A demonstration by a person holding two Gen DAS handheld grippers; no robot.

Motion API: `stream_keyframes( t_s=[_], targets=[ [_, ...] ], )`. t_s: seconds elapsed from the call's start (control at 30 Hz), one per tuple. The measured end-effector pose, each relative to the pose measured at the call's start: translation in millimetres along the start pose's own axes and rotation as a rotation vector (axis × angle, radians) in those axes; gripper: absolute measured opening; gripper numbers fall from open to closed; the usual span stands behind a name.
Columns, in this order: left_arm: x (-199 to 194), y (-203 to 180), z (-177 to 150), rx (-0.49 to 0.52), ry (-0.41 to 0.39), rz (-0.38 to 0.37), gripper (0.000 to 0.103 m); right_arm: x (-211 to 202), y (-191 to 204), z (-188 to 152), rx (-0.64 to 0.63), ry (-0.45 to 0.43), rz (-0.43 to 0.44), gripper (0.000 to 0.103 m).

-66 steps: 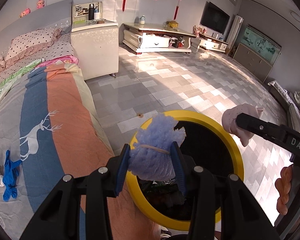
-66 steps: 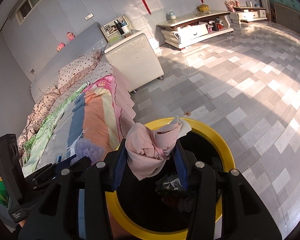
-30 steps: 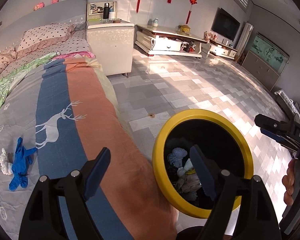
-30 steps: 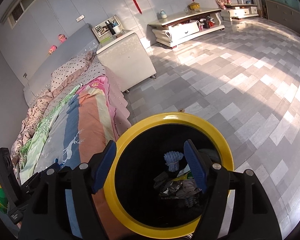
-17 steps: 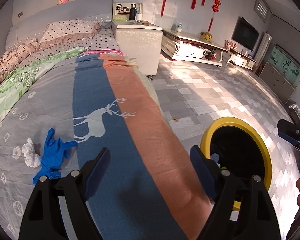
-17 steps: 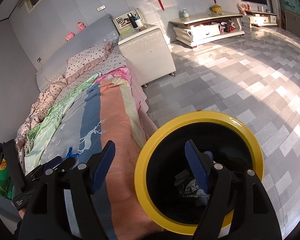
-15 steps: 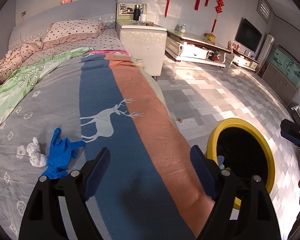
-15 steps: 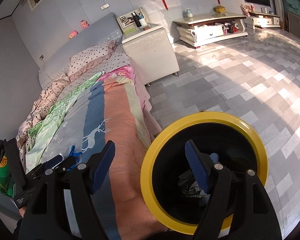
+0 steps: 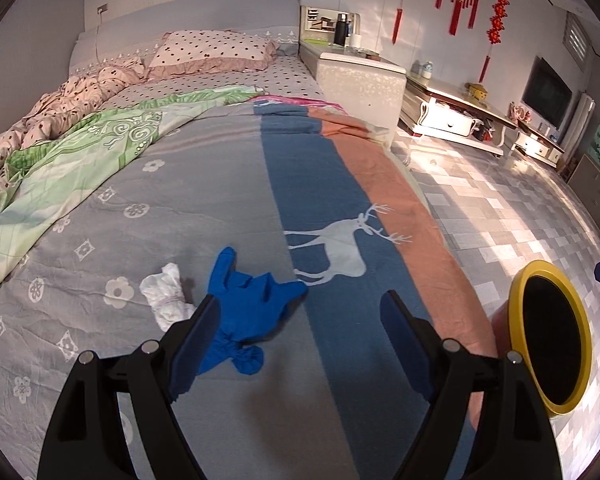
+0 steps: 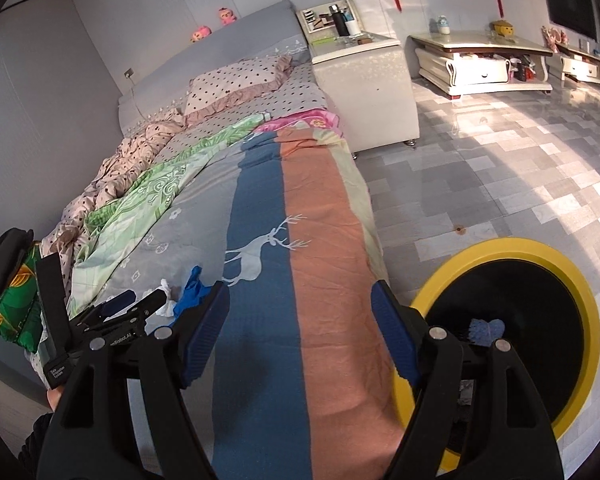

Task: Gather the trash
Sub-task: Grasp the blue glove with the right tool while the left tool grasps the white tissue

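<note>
A crumpled blue glove [image 9: 246,304] lies on the bed's grey quilt, with a white wad of tissue [image 9: 165,295] just left of it. My left gripper [image 9: 300,328] is open and empty, hovering over the bed with the glove by its left finger. The black bin with a yellow rim [image 9: 550,340] stands on the floor beside the bed. In the right wrist view the bin [image 10: 504,248] holds a purple-blue wad [image 10: 485,330]. My right gripper [image 10: 300,320] is open and empty above the bed edge. The glove [image 10: 192,292] and left gripper [image 10: 136,306] show at its left.
The bed [image 9: 204,200] has a striped deer quilt, a green blanket [image 9: 80,148] and pillows. A white nightstand [image 9: 360,80] stands beyond it, and a TV cabinet [image 9: 456,112] by the far wall. The tiled floor [image 10: 500,168] lies to the right.
Both grippers have let go of their wads into the bin and opened. Both have swung left from over the bin to over the bed; the left now hovers near the blue glove.
</note>
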State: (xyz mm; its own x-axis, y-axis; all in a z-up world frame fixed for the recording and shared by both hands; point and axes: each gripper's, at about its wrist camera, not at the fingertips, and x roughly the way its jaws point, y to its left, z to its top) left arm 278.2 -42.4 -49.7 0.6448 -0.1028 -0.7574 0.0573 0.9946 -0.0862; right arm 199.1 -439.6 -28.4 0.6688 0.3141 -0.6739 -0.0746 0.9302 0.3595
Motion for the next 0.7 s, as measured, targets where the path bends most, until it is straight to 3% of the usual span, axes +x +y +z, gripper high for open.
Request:
stream_keyframes(
  t_s=[0.37, 0.7],
  targets=[
    [33, 88, -3, -0.113, 0.046, 0.093, 0.078, 89, 82, -3, -0.092, 0.123, 0.077, 0.07],
    [77, 137, -8, -0.204, 0.102, 0.126, 0.078, 174, 134, -21, -0.164, 0.253, 0.156, 0.07]
  ],
)
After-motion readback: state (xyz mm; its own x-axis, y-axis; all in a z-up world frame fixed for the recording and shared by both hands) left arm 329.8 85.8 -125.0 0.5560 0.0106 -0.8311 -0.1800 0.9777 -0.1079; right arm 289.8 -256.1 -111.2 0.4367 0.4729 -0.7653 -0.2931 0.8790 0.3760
